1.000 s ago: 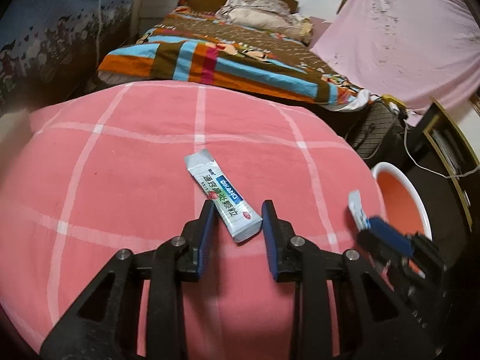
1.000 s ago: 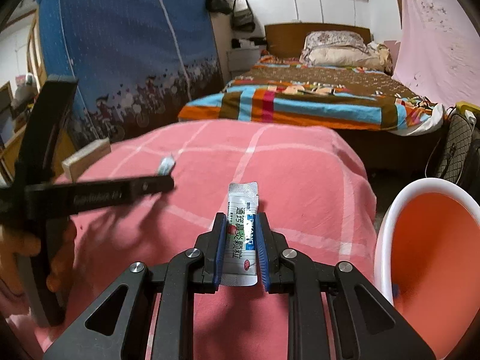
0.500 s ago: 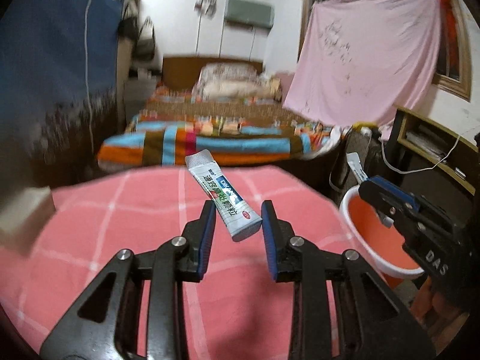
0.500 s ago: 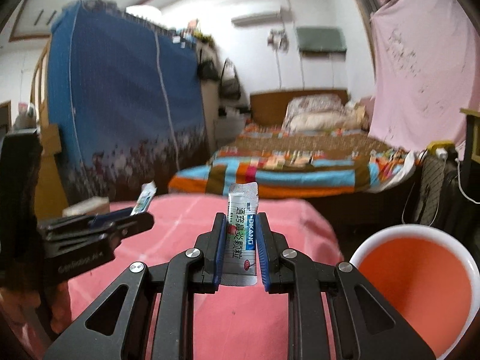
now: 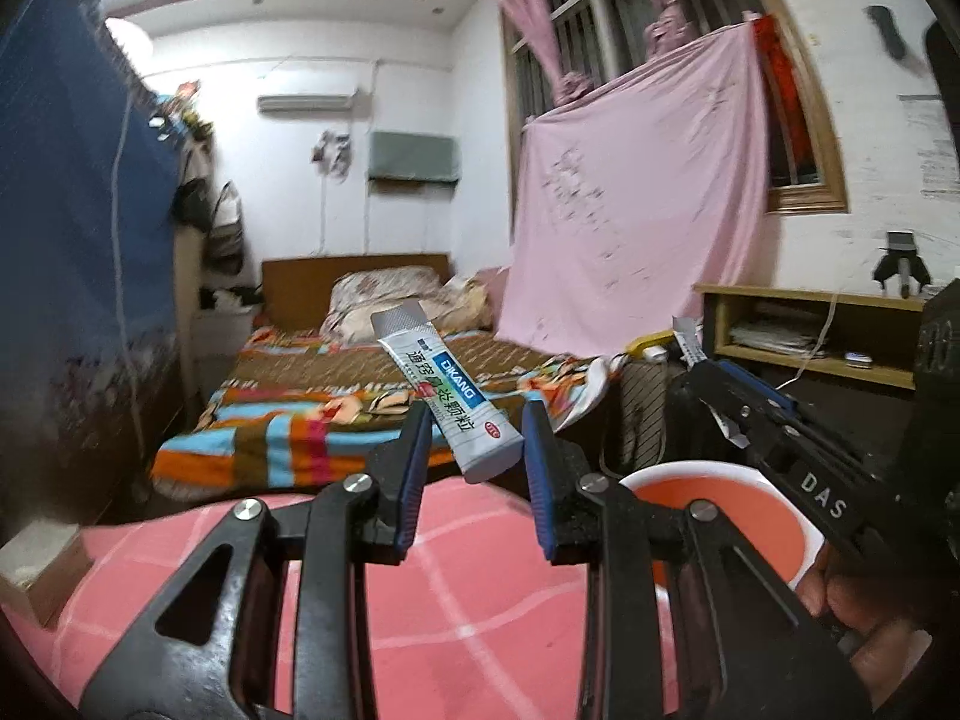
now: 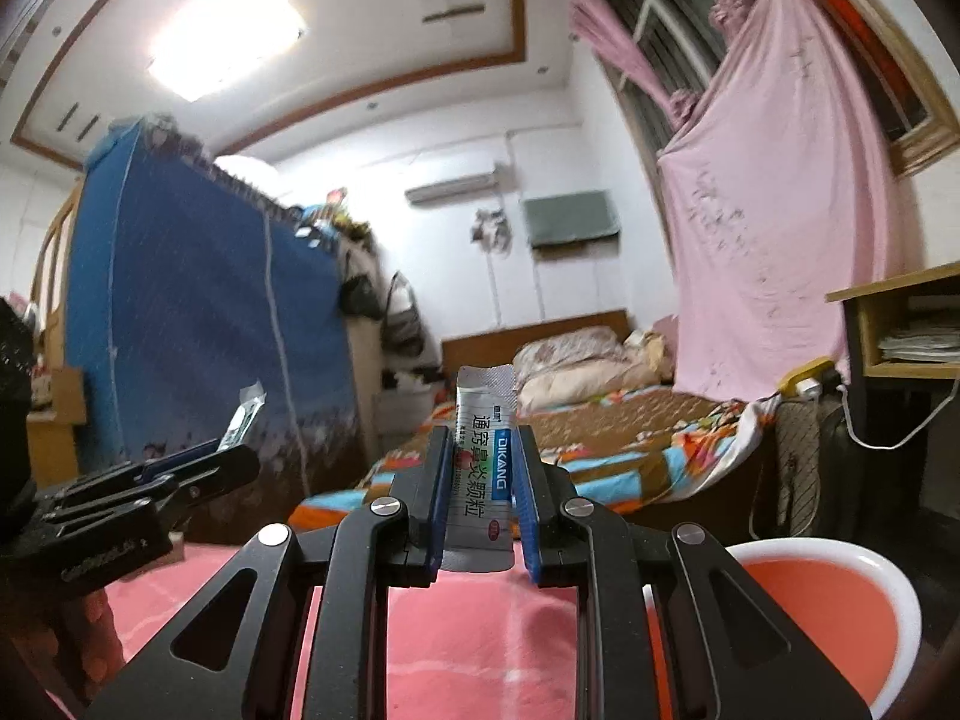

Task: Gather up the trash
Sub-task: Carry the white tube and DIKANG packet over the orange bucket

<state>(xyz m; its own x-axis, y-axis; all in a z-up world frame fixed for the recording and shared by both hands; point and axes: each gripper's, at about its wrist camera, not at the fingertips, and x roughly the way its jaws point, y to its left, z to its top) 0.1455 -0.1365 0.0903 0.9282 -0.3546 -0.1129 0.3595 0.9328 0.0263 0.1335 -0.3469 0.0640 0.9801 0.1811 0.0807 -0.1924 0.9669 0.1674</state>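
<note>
My left gripper (image 5: 476, 420) is shut on a white and blue medicine sachet (image 5: 447, 384), which lies slanted between the blue pads, its top leaning left. In the left wrist view my right gripper (image 5: 714, 378) is at the right, above the orange basin (image 5: 690, 469), with the tip of its own sachet (image 5: 686, 336) sticking up. In the right wrist view the right gripper (image 6: 483, 444) is shut on an upright sachet (image 6: 485, 399). There the left gripper (image 6: 240, 462) reaches in from the left with its sachet (image 6: 243, 420). The basin (image 6: 840, 553) sits low right.
A pink checked cloth (image 5: 450, 600) covers the surface below both grippers. Behind it are a bed with a striped blanket (image 5: 336, 420), a hanging pink sheet (image 5: 636, 228), a wooden shelf (image 5: 804, 324) at the right and a blue-covered wardrobe (image 6: 198, 324) at the left.
Both grippers have risen off the pink cloth with their sachets and tipped up from looking down to looking level. The orange basin now sits closer below them.
</note>
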